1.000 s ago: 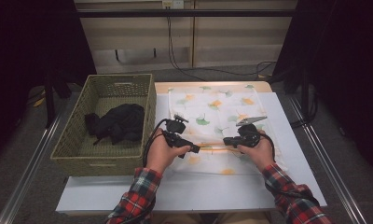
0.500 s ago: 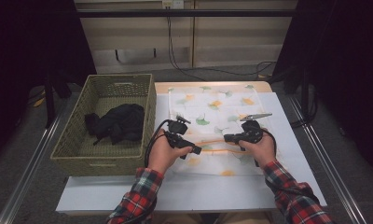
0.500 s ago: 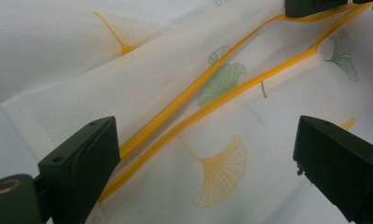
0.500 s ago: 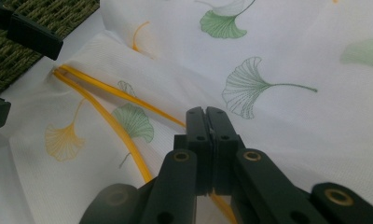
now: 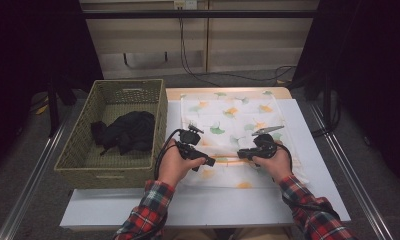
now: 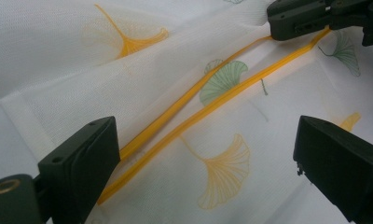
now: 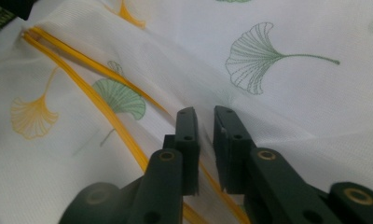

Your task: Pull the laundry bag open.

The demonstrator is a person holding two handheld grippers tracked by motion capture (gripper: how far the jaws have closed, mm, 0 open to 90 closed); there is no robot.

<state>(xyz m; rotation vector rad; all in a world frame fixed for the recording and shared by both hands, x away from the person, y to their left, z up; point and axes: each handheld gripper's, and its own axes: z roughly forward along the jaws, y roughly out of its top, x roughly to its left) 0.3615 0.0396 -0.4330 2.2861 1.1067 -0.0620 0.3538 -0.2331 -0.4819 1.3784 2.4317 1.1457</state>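
A white mesh bag [image 5: 228, 120] printed with ginkgo leaves lies flat on the table, a yellow zipper [image 6: 175, 134] running across its near part. My left gripper [image 5: 208, 162] hovers low over the zipper's left end, open [image 6: 208, 140], with the yellow strips passing between its wide-set jaws. My right gripper [image 5: 240, 154] is shut on the bag at the zipper [image 7: 105, 116]. Its jaws [image 7: 205, 121] pinch mesh beside the yellow strip. The right gripper [image 6: 287, 23] appears at the top of the left gripper view, at the zipper's far end.
A woven green basket [image 5: 78, 150] stands left of the bag, holding a heap of black clothing [image 5: 125, 132]. The white table [image 5: 238, 205] has bare surface in front of the bag. Metal rails run along both sides on the floor.
Both hands have shifted slightly toward each other along the zipper. The left gripper has come a little nearer and lower over the bag.
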